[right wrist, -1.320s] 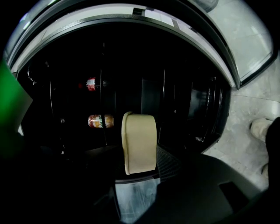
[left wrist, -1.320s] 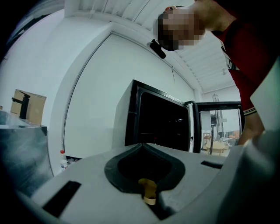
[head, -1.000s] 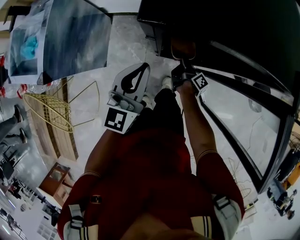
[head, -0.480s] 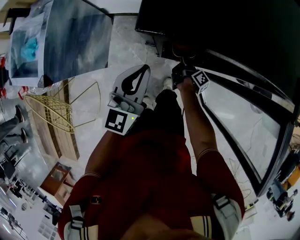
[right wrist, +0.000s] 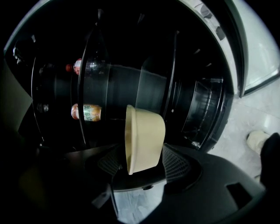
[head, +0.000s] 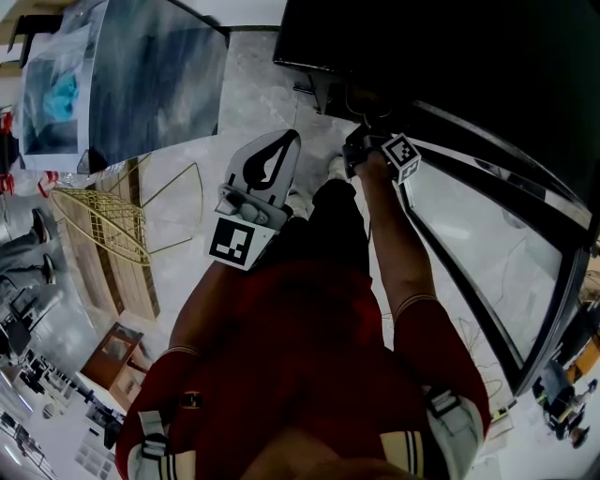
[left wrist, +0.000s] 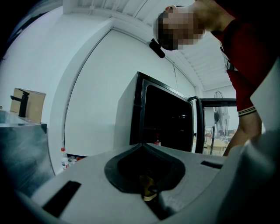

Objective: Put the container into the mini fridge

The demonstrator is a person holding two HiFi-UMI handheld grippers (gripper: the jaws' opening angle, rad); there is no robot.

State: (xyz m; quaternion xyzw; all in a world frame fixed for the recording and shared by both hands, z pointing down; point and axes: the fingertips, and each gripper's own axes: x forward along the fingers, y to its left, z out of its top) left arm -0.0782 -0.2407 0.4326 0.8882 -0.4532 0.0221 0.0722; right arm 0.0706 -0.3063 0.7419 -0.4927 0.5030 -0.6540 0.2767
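Right gripper [right wrist: 146, 173]: jaws have just been opening and are standing spread. The container [right wrist: 144, 135] is sitting between them, rim facing 9 o'clock, at the fridge [right wrist: 113, 87] mouth.
Handling: probably light, stiff and smooth-walled, so slipping easily; gripping under the rim is looking safest.
Left gripper [left wrist: 141, 145]: pressed together, carrying nothing.

Big indoor work hall or test setup, not a home: high white ribbed ceiling [left wrist: 131, 11], bare white walls [left wrist: 94, 96], pale marbled floor [head: 253, 84]. Black glass-door mini fridge [left wrist: 166, 122] w/ pedestal fan [left wrist: 223, 116] beyond it. Cardboard box [left wrist: 29, 105], water bottle [left wrist: 64, 158] by the wall, gold wire rack [head: 98, 225]. Cluttered stations at head view's lower left.
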